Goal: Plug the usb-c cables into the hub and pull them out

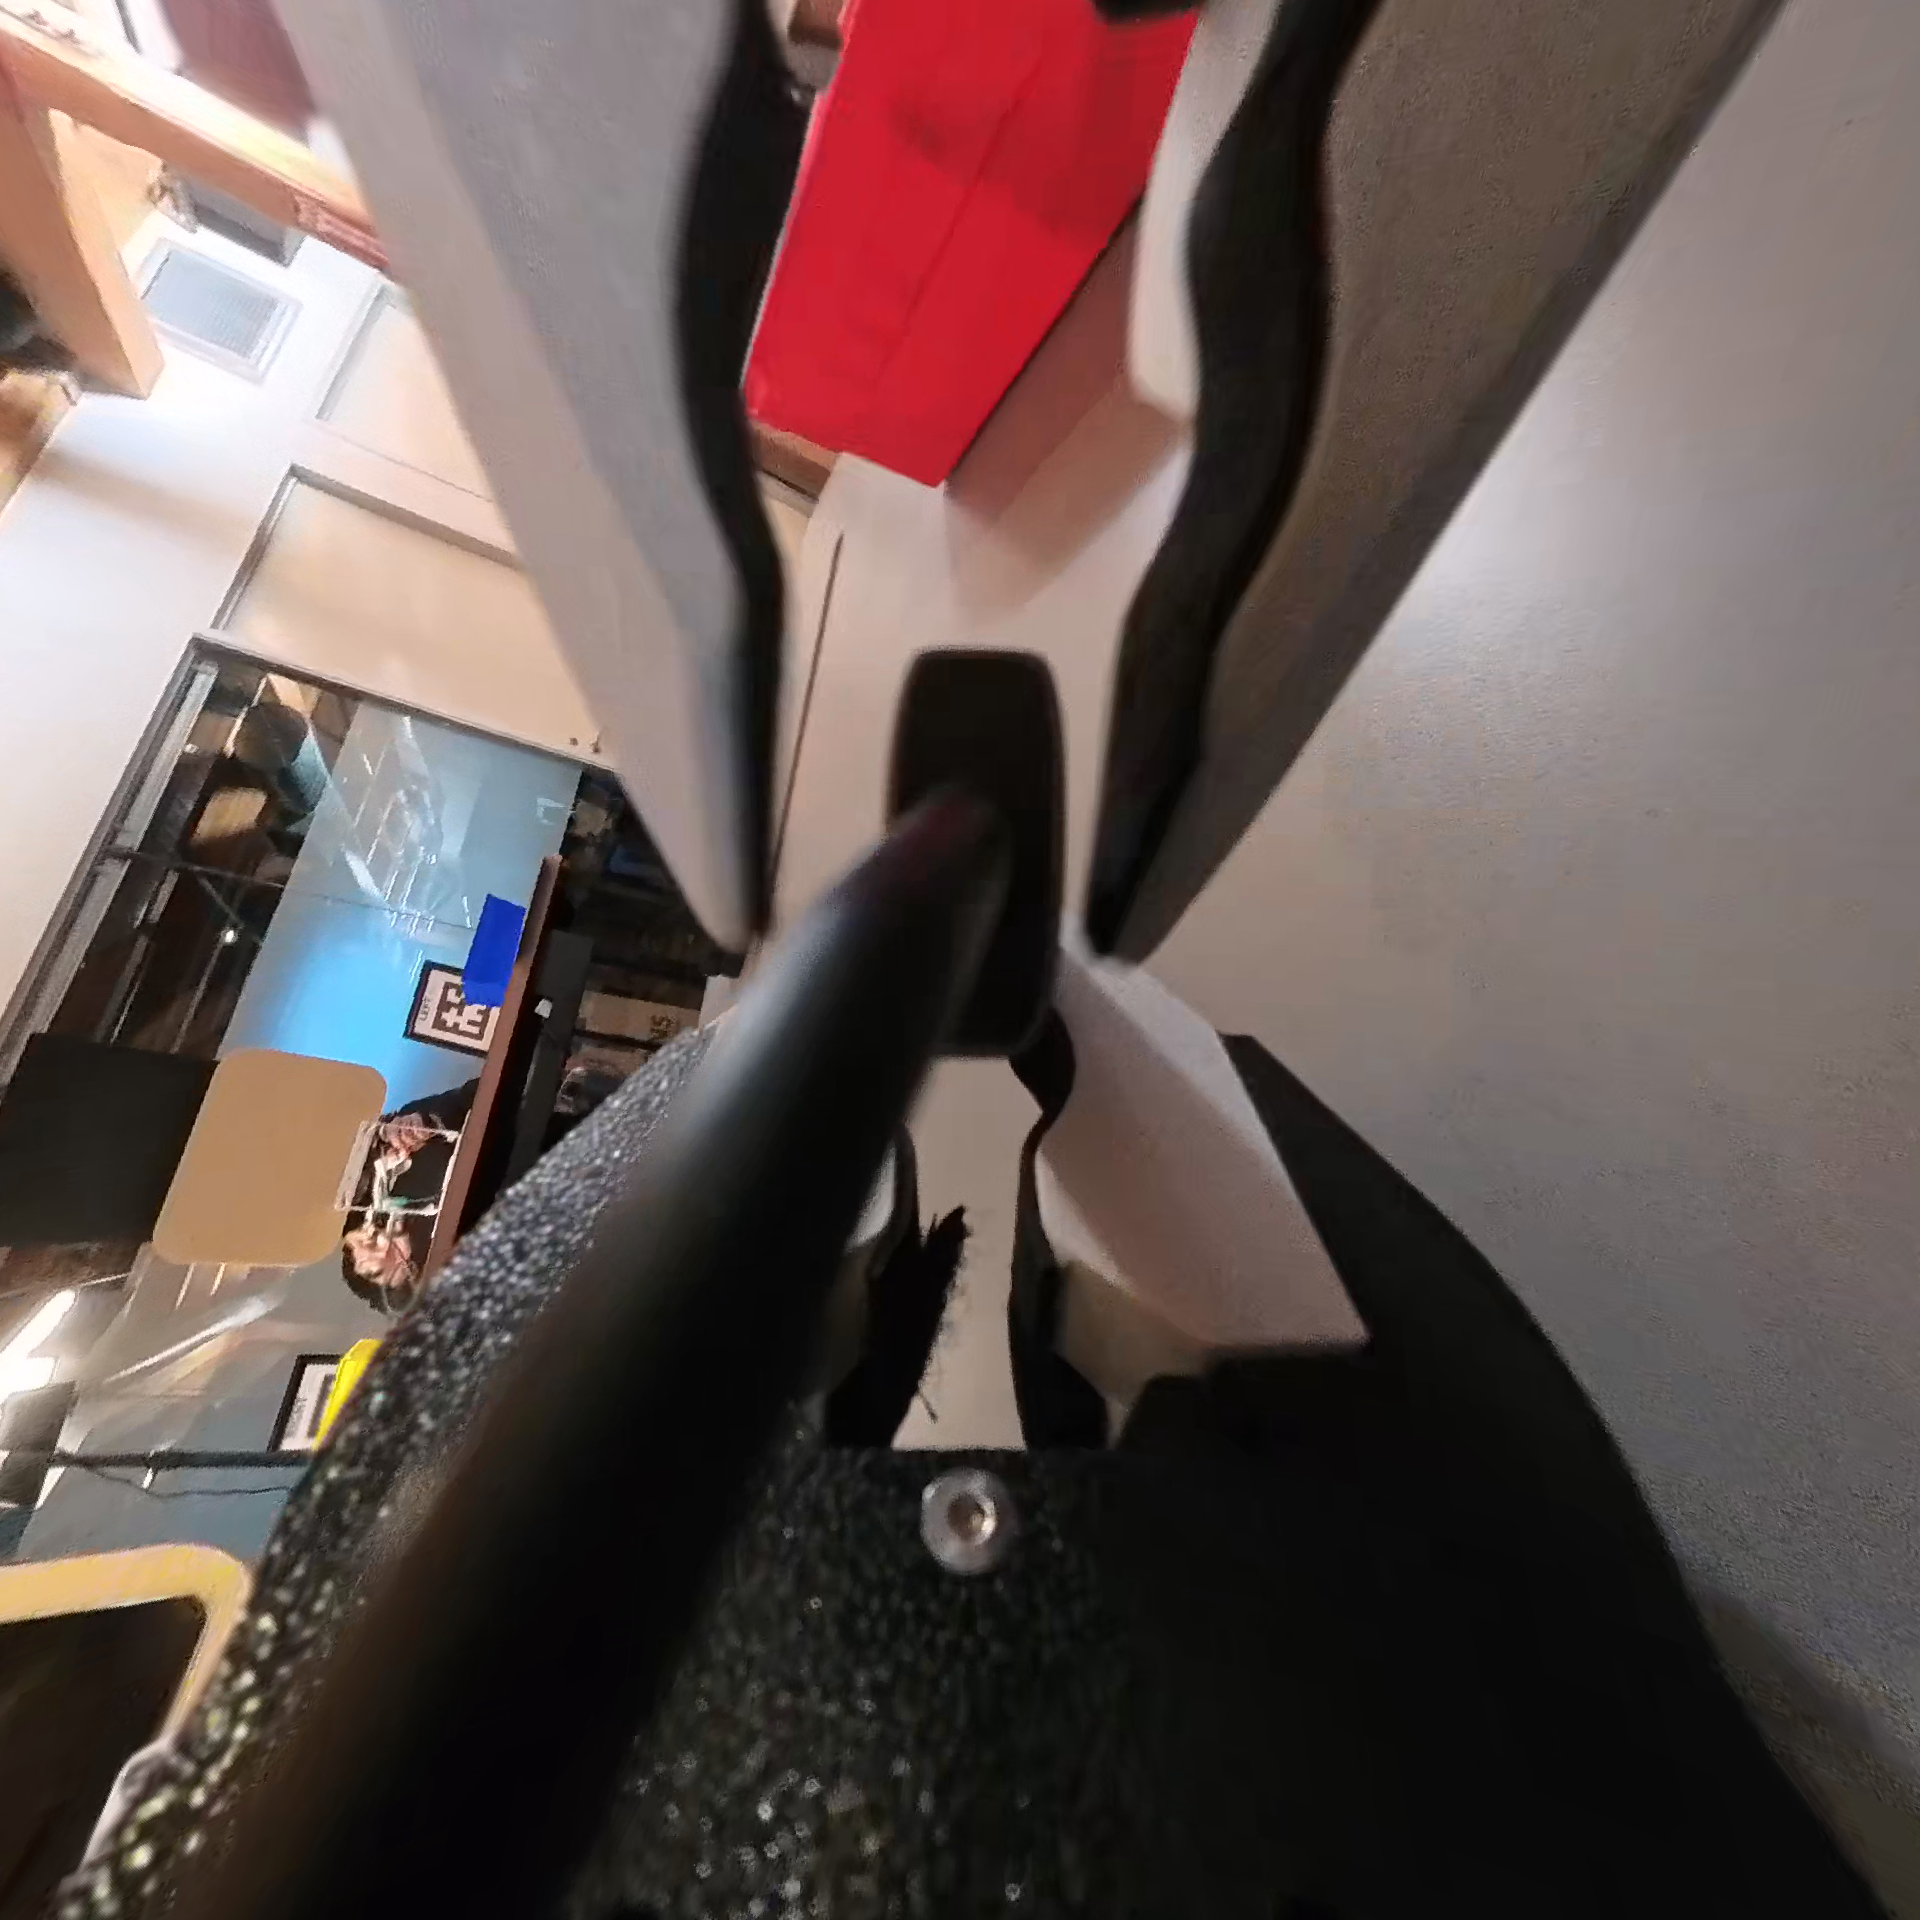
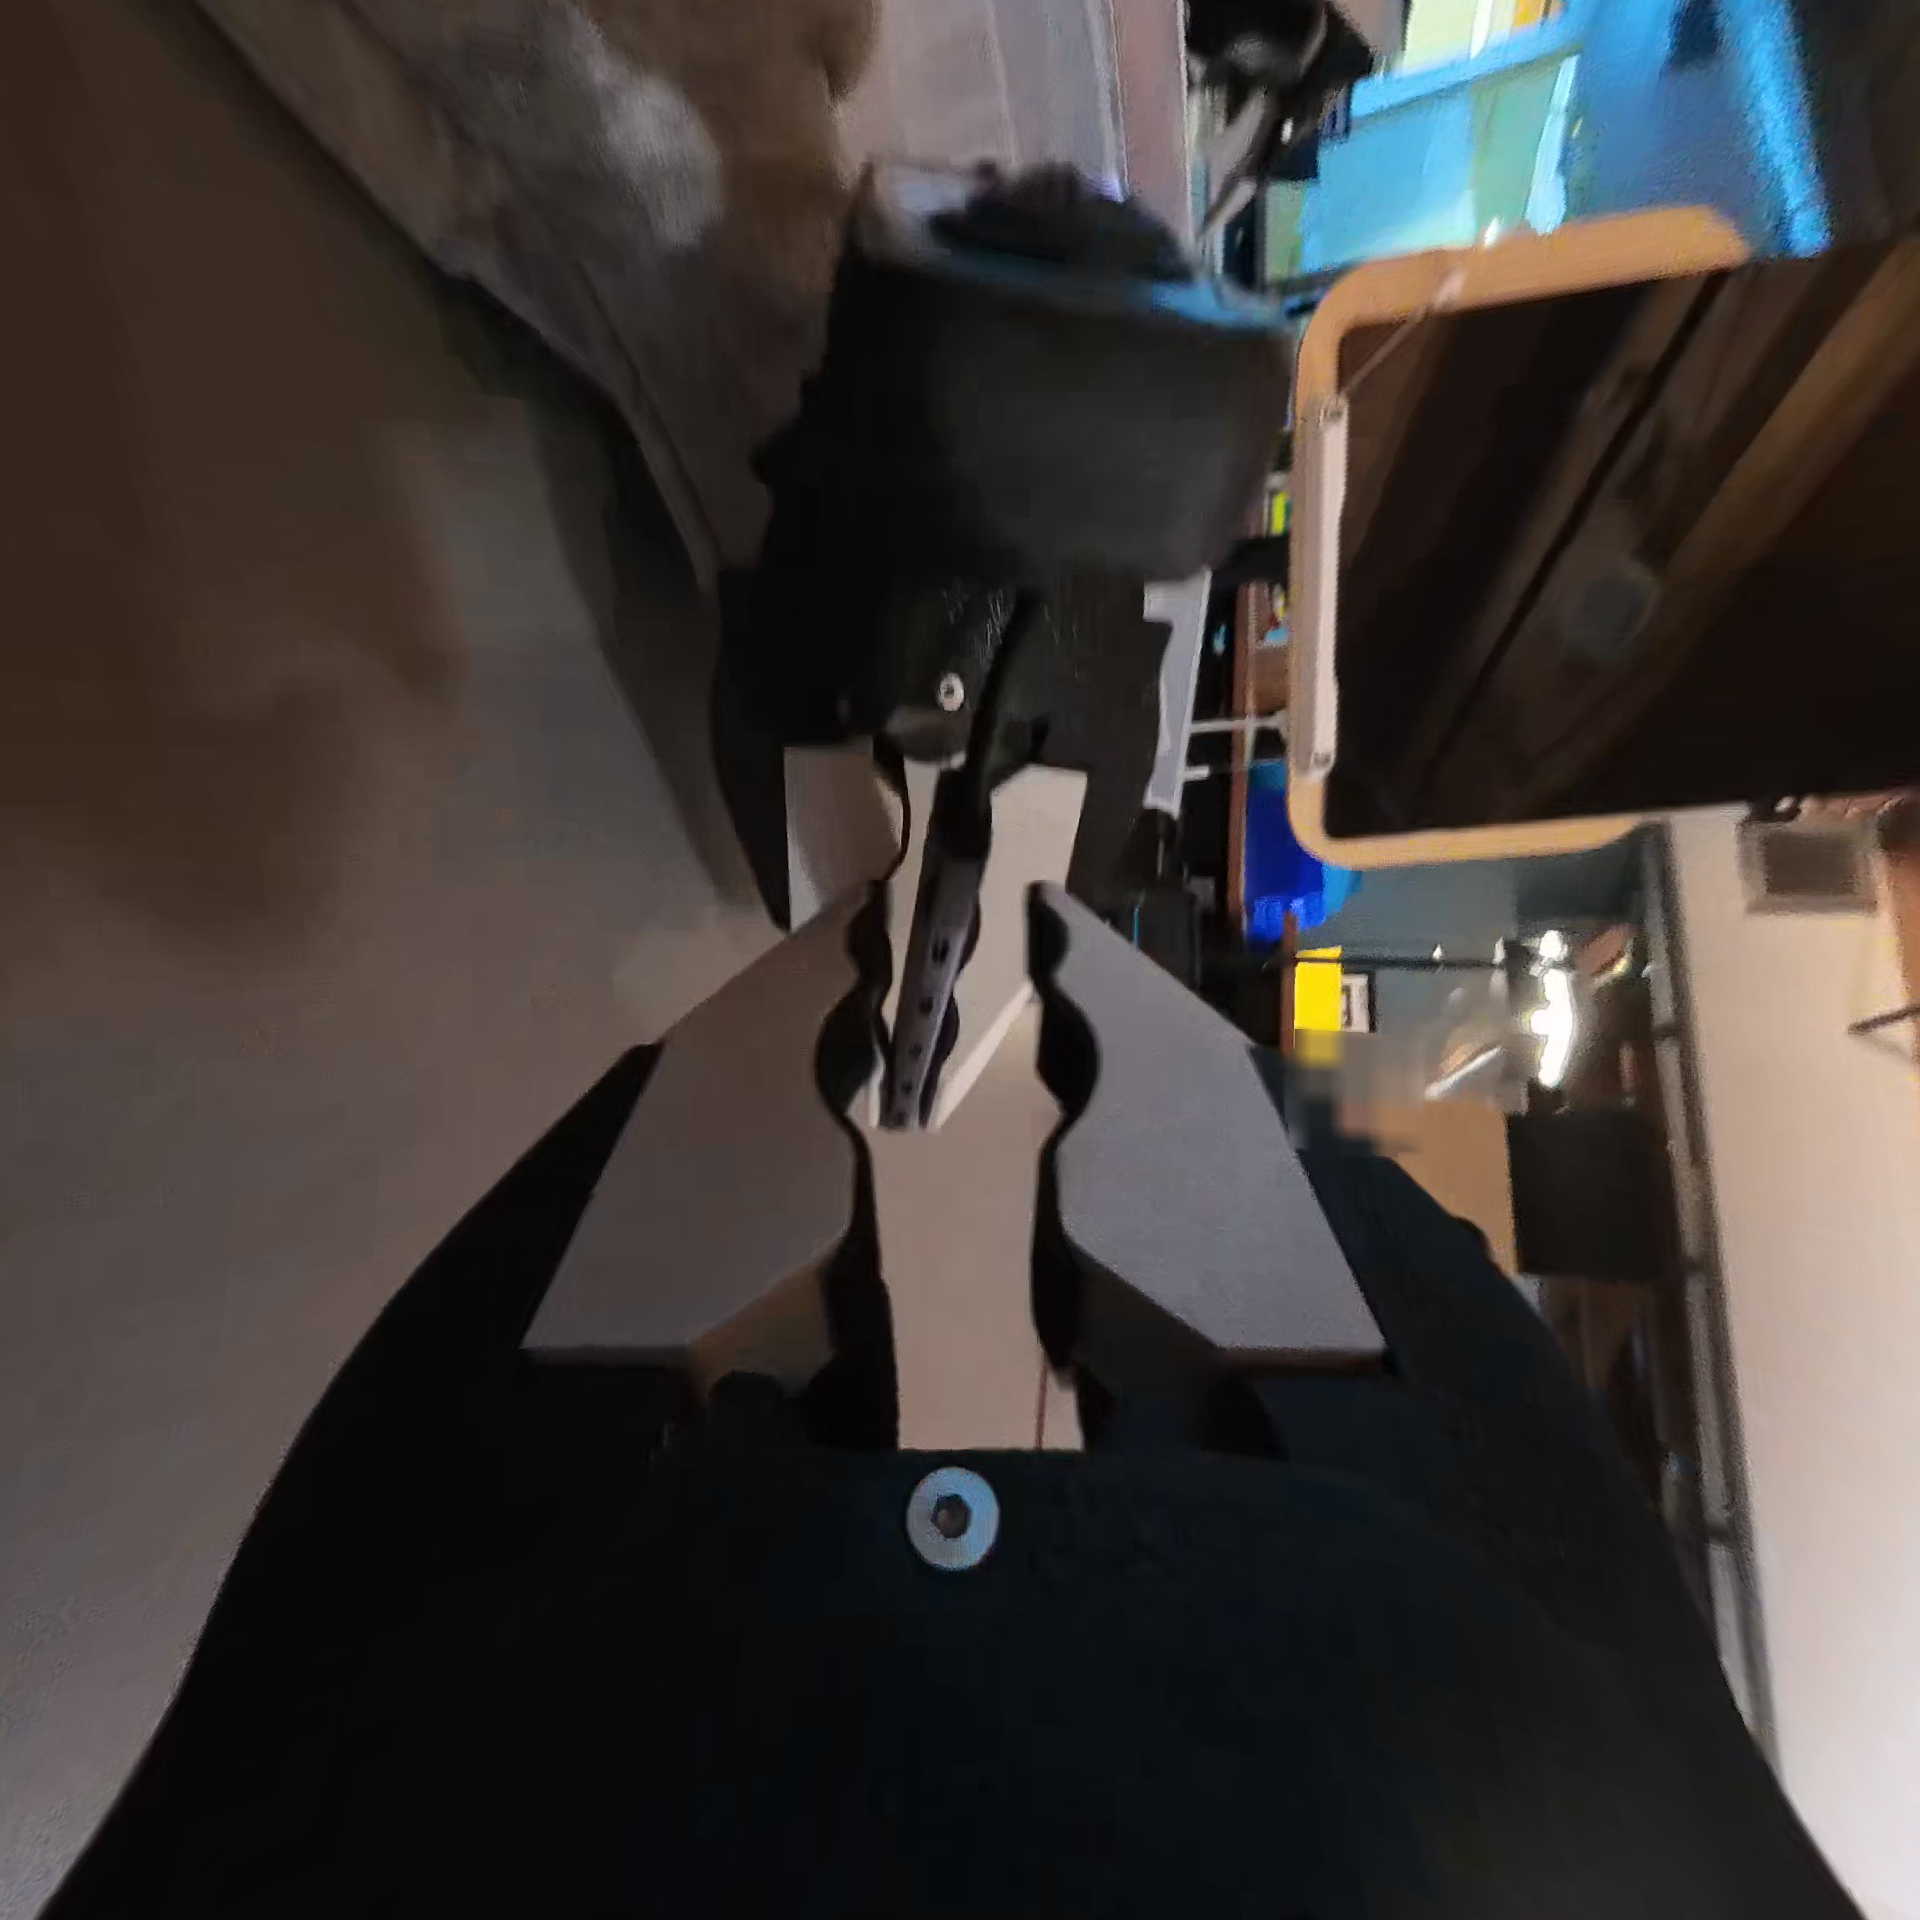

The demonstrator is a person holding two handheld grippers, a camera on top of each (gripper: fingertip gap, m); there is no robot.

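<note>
The black hub (image 1: pixel 977 748) is a slim bar. My left gripper (image 1: pixel 987 1039) is shut on its near end. A thick black cable (image 1: pixel 623 1299) runs from the lower left to that end and hides my left finger. In the right wrist view the hub (image 2: pixel 930 977) shows a row of ports and reaches from the left gripper (image 2: pixel 951 831) into my right gripper (image 2: pixel 956 899). The right gripper is open, with the hub close to its left pad and a wide gap to the other. It also shows in the left wrist view (image 1: pixel 930 930), open around the hub's far part. I see no loose usb-c cable.
Both views are rolled sideways. The grey table (image 1: pixel 1558 935) fills the right of the left wrist view and the left of the right wrist view (image 2: pixel 312 935). A red box (image 1: pixel 935 239) lies beyond the grippers. A wood-framed dark box (image 2: pixel 1558 571) stands at the right.
</note>
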